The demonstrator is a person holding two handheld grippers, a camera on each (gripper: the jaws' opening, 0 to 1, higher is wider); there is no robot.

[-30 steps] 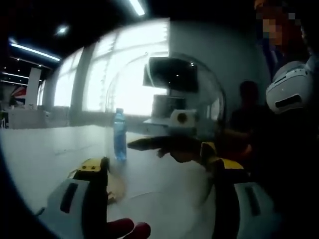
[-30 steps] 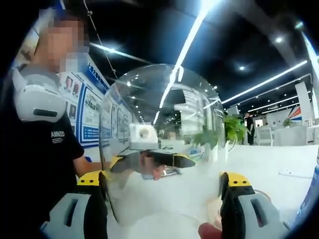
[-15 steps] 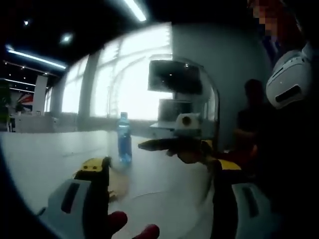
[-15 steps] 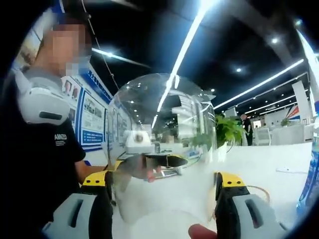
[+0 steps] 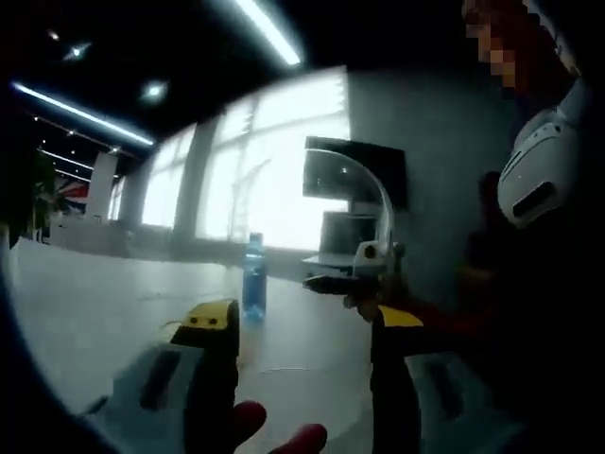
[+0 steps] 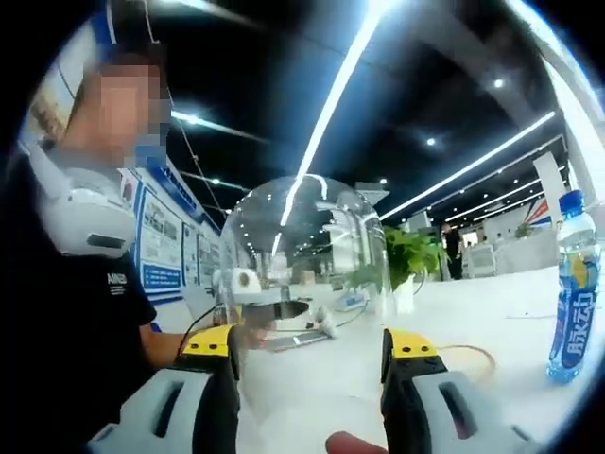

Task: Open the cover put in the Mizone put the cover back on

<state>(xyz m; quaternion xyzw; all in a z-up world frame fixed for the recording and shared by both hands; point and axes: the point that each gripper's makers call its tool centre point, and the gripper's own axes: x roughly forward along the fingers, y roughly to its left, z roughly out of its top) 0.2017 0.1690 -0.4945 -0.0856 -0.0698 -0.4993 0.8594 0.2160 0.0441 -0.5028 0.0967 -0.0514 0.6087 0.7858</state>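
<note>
Both grippers seem to clamp the clear plastic dome cover (image 6: 302, 246) from opposite sides, left gripper (image 5: 302, 326) and right gripper (image 6: 312, 345) each closed on its rim, apparently lifting it clear. The blue Mizone bottle (image 6: 573, 284) stands on the white table (image 6: 473, 326), far right, waiting.

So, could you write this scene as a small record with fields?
cover: clear dome, between the right gripper fingers; grip unclear
bottle: blue, capped, upright on the table, outside the cover
left gripper: faces the cover's edge; grip unclear
background: green plant behind the cover
</note>
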